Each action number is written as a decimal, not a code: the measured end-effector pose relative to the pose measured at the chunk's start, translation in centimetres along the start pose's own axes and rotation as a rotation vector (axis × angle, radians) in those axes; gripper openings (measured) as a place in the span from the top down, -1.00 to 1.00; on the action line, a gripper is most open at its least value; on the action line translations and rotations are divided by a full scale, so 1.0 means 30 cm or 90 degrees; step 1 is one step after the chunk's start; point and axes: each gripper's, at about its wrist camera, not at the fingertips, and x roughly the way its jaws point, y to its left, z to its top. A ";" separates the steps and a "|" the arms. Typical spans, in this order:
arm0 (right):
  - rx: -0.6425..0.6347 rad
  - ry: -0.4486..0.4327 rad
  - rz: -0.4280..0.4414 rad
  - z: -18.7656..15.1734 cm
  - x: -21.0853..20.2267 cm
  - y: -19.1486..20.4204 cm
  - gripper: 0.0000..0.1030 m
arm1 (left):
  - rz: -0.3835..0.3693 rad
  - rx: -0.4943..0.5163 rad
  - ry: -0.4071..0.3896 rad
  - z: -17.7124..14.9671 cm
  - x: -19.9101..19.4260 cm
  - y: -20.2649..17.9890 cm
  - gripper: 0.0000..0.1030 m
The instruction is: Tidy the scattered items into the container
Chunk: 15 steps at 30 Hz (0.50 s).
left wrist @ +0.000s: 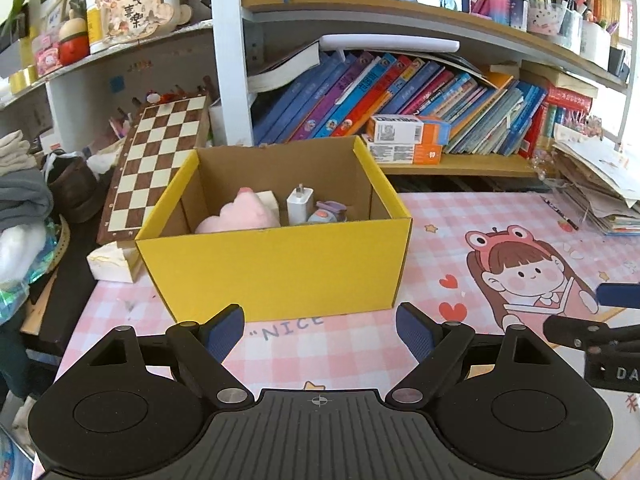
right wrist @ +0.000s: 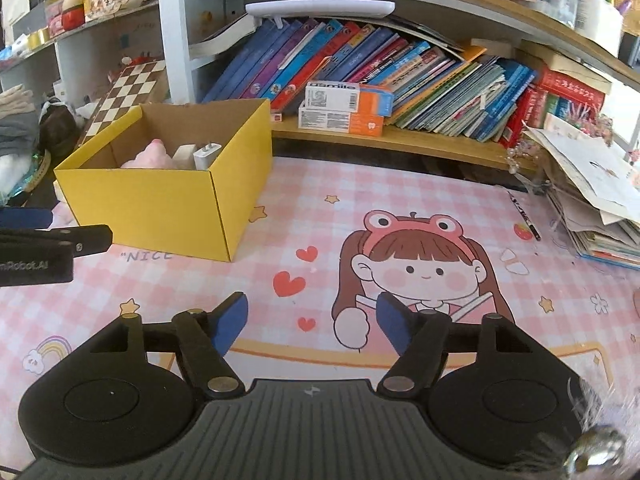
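Both pairs of tongs hang spread and empty over the near edge of the surface, the left tongs (left wrist: 320, 330) facing the yellow box (left wrist: 276, 264) and the right tongs (right wrist: 312, 322) over the cartoon girl printed on the pink checked mat (right wrist: 304, 200). Between them and the box the mat shows only its print of hearts, stars and the word "NICE"; no loose item is visible on it, so the tidying looks close to finished, or finished. The box stands toward the left far part of the surface, open at the top, just in front of a chessboard (left wrist: 160, 160) leaning behind it. Inside lie a pink plush toy (left wrist: 240, 216), a white charger (left wrist: 299, 204) standing with its prongs up, and a small purple-and-blue toy (left wrist: 329, 213) beside it. By the look of them, the plush would be light and soft, easiest pinched across a fold of its body; the charger is rigid and smooth, best gripped on its flat sides. The cardboard walls would likely flex if squeezed. A pen (right wrist: 526, 220) lies at the far right edge beside a stack of papers (right wrist: 592, 200), and rows of books (right wrist: 400, 76) fill the shelf behind.
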 end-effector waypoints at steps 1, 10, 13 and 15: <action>-0.002 -0.003 -0.004 -0.003 -0.005 0.003 -0.46 | 0.002 0.000 0.003 -0.003 0.001 -0.001 -0.66; 0.000 0.004 -0.019 -0.024 -0.001 0.006 -0.69 | 0.003 0.004 0.022 -0.036 -0.003 -0.034 -0.85; 0.000 0.005 -0.022 -0.024 0.003 0.007 -0.76 | 0.000 0.013 0.029 -0.041 -0.003 -0.046 -0.85; 0.001 0.007 -0.022 -0.025 0.003 0.008 -0.79 | 0.001 0.016 0.030 -0.042 -0.004 -0.050 -0.86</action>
